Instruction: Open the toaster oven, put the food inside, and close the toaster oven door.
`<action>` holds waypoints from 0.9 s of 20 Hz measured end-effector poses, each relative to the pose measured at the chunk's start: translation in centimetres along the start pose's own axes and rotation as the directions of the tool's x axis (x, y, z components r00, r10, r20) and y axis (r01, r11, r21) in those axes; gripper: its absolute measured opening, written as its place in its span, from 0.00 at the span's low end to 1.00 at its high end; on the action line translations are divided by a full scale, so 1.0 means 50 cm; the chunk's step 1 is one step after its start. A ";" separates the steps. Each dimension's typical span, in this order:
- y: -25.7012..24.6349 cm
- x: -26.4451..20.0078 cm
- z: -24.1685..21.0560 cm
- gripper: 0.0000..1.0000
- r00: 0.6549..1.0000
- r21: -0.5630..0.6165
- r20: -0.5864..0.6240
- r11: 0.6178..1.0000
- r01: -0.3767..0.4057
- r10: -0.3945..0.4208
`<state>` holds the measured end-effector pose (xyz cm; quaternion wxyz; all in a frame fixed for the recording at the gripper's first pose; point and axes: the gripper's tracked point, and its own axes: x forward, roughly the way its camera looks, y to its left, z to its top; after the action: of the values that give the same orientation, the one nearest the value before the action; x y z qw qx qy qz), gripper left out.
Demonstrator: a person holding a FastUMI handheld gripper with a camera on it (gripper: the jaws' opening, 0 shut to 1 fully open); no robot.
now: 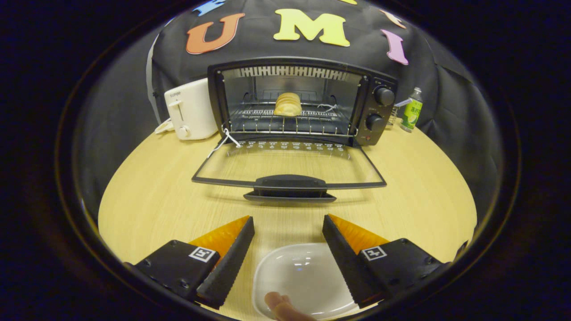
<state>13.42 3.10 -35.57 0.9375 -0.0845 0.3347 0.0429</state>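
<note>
A: On the rack inside the toaster oven [303, 100], roughly centred behind the open mouth: the food [287, 104], a pale, rounded bread-like piece. It sits well back from the front bars, probably so the door can swing up without catching it.

B: Door?

A: The door [289, 167] is dropped fully flat on the table [147, 200], glass down, hinged along the oven's lower front edge. Its dark handle [290, 185] is the part farthest from the oven, facing the gripper. So two steps look done; closing is what's left.

B: And the gripper?

A: The gripper [288, 225] is released, fingers spread wide with nothing between them but table. It is short of the door handle, apart from it, aligned with its middle. That spread would suit going under or around the handle to lift it, I'd judge.

B: What else is around the oven?

A: A white toaster [189, 109] is just beside the oven on one side, a green-labelled bottle [411, 110] beside the knob side. Farthest from the oven, under the fingers, is a white dish [303, 276], with a pinkish sausage-like piece [279, 303] at its near edge. Whether that also counts as food to load, I cannot tell.

B: Risk?

A: The handle is low; the fingers may scrape the table getting under it.
</note>
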 end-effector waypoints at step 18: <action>0.005 0.007 0.046 1.00 0.998 0.063 0.066 0.998 0.008 -0.012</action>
<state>15.08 3.80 -34.06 0.9506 -0.0554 0.3041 0.0305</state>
